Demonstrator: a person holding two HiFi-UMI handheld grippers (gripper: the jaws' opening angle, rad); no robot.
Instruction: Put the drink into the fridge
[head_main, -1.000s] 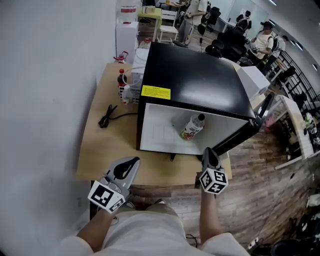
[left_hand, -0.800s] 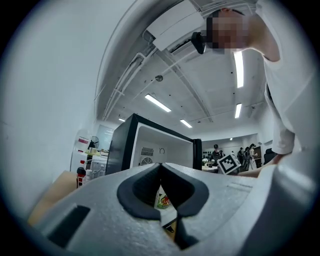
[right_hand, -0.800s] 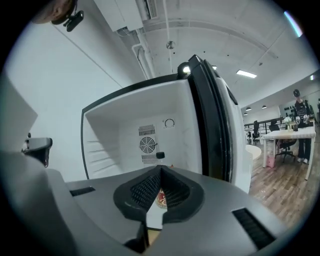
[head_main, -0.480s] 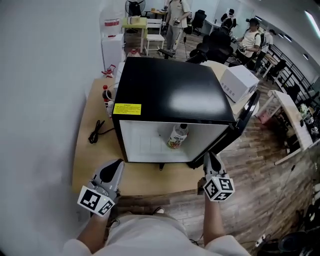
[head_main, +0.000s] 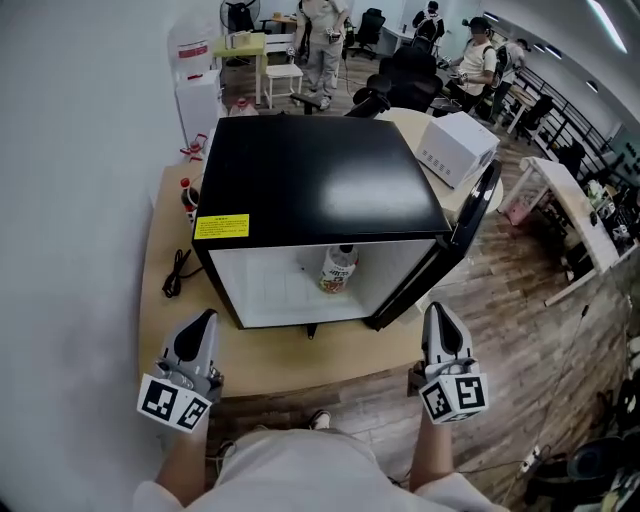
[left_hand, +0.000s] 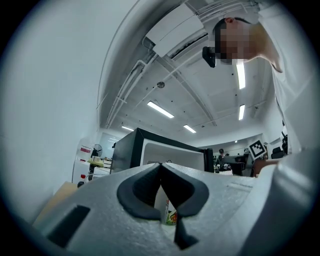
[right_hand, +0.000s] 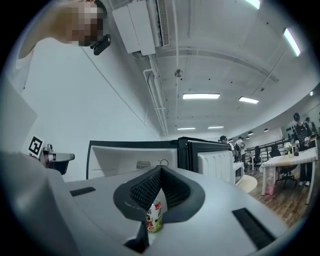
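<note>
The drink, a clear bottle with a green and red label, stands upright inside the black mini fridge. The fridge door hangs open to the right. My left gripper is shut and empty over the table's front edge, well short of the fridge. My right gripper is also shut and empty, just outside the open door's lower end. In the left gripper view the bottle shows below the closed tips. The right gripper view shows the bottle under its closed tips.
The fridge stands on a wooden table. Left of it are a red-capped bottle and a black cable. A white appliance sits behind the door. People and office chairs fill the back of the room.
Both grippers have drawn back from the fridge toward the person, the right one leaving the door's edge. The bottle stays inside and the door stays open.
</note>
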